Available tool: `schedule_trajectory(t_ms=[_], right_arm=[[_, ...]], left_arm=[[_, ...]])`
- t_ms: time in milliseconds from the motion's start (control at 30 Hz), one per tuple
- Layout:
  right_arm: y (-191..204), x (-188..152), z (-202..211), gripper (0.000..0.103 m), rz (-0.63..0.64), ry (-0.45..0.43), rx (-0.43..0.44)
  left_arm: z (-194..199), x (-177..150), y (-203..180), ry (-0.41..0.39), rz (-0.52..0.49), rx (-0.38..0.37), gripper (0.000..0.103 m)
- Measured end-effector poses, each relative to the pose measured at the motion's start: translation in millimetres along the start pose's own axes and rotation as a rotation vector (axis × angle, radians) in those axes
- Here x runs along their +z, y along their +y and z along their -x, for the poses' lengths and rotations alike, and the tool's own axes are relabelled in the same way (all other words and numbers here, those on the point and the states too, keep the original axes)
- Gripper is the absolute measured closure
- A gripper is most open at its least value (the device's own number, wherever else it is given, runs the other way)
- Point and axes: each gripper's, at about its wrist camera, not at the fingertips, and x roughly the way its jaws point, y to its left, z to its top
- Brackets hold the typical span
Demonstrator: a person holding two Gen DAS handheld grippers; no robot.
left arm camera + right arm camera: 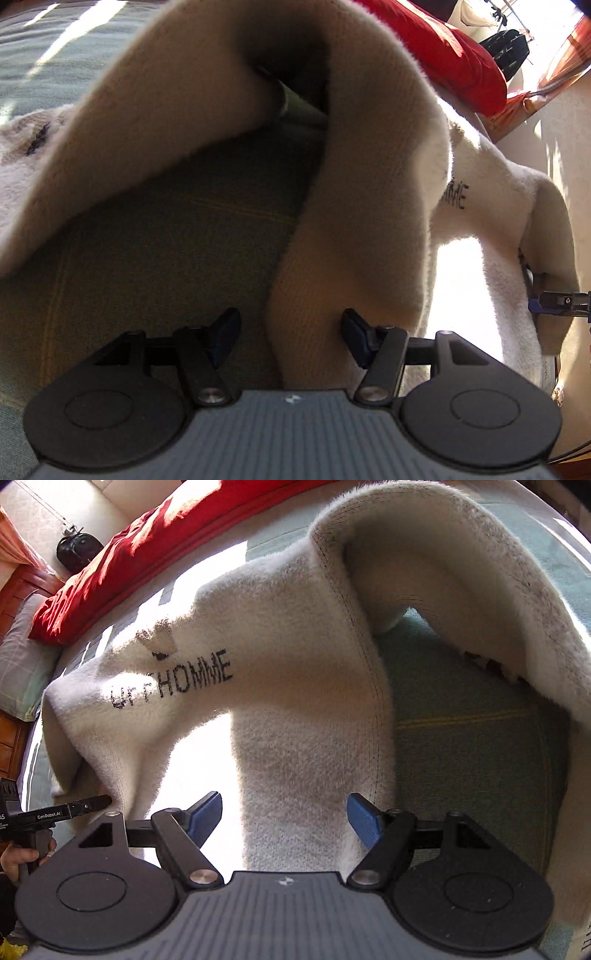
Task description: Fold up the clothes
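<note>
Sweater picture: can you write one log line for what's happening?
step: folding | item: white sweater on green bedcover | left gripper: open | right gripper: open

Hard sunlight, heavy fisheye curve

Sun glare bleaches the sweater (280, 709) and green bedcover (155, 258); deep shadow fills the folds, and edges bend and blur.

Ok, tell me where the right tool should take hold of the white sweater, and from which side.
Probably the stitched edge of the white sweater, where it runs down toward the right tool. Come from directly above: that strip hangs between the open pads, while the rest arches loosely over the green bedcover.
</note>
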Motion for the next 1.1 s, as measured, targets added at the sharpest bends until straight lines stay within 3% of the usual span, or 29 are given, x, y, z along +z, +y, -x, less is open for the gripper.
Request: schedule_trajectory(t_ms=[100, 267, 433, 633, 833, 967, 1100], right_arm=[[-0.9, -7.7, -2.0, 0.025, 0.002, 0.016, -0.011], [-9.0, -23.1, 0.2, 0.025, -0.036, 0.043, 0.002], [-18.1, -37.5, 0.4, 0.025, -0.064, 0.071, 0.026], [-35.8, -45.8, -12.2, 0.024, -0.137, 0.079, 0.096], [-48.3, -55.2, 2.2, 0.025, -0.201, 0.055, 0.127], [-46.5, -57.7, 8.4, 0.025, -0.202, 0.027, 0.103], [-45.6, -59.2, 19.0, 0.025, -0.194, -0.011, 0.068]], left_arm=[[-3.7, 1.4, -9.7, 0.002, -0.030, -0.038, 0.044], [-10.1, 6.5, -15.4, 0.062, -0.080, -0.184, 0.048], [-10.9, 9.8, 25.3, 0.052, 0.116, -0.277, 0.055], [-29.9, 27.8, 23.0, 0.067, 0.097, -0.314, 0.056], [-15.7, 5.9, 23.2, 0.162, 0.121, -0.330, 0.056], [-7.0, 8.7, 12.6, 0.098, 0.103, -0.246, 0.072], [10.8, 15.2, 6.5, 0.036, 0.135, -0.307, 0.077]])
